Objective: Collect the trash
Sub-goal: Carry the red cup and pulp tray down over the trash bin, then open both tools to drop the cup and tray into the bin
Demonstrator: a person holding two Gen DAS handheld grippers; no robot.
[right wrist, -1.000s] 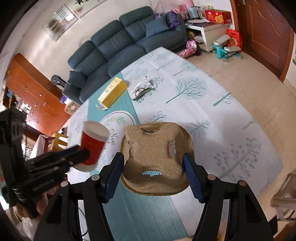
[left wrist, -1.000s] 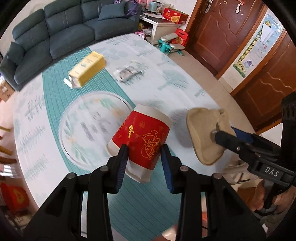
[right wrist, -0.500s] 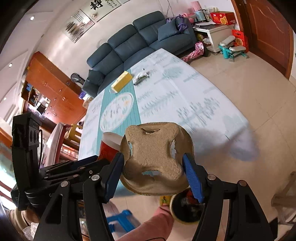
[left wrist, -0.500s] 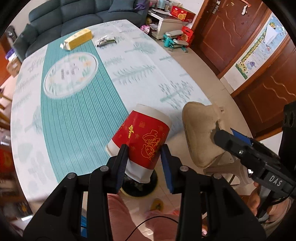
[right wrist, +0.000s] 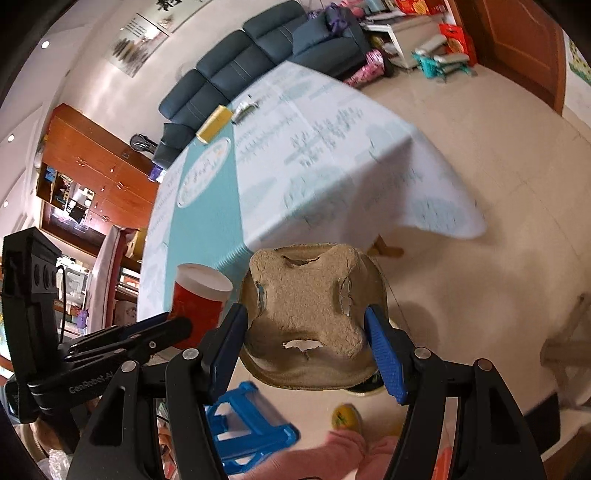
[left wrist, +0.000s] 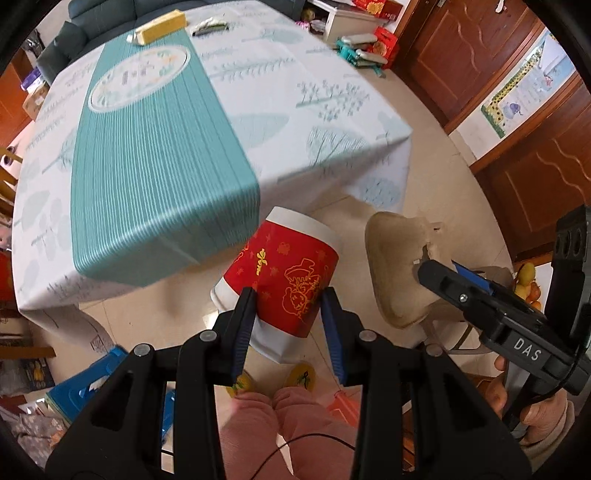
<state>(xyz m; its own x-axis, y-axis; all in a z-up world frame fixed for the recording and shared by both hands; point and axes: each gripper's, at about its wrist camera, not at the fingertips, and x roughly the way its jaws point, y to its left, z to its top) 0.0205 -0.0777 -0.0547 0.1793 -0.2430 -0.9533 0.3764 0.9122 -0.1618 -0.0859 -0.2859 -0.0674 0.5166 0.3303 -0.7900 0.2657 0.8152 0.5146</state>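
A red paper cup with gold cartoon print and white rim bands point(left wrist: 284, 284) is being held in the left gripper point(left wrist: 290, 328), whose blue-padded fingers are being pressed against the cup's two sides; the cup is being carried tilted, its long axis running up and away from the gripper, with the bottom end nearest the camera. A moulded brown pulp drink carrier point(right wrist: 310, 317) is being clamped across its width by the right gripper point(right wrist: 306, 347), opened much wider than the left one to span it.

Both pieces of trash are being held clear of the tabletop point(left wrist: 155, 122), out past its near edge and over the tiled floor point(right wrist: 480, 221). The two loads are being carried side by side, close but apart, with the cup to the left of the carrier.

The deciding relation is judged to lie below the carrier: a dark round shape, possibly a bin, is being mostly hidden under the carrier's lower edge in the right wrist view, so it cannot be identified with certainty. If it is the bin, the right gripper is the nearer one, and the cup would have to be brought across to the right before release.

On the far end of the tabletop a yellow rectangular carton point(left wrist: 160, 27) and a small crumpled silvery wrapper point(left wrist: 208, 26) are lying uncollected.
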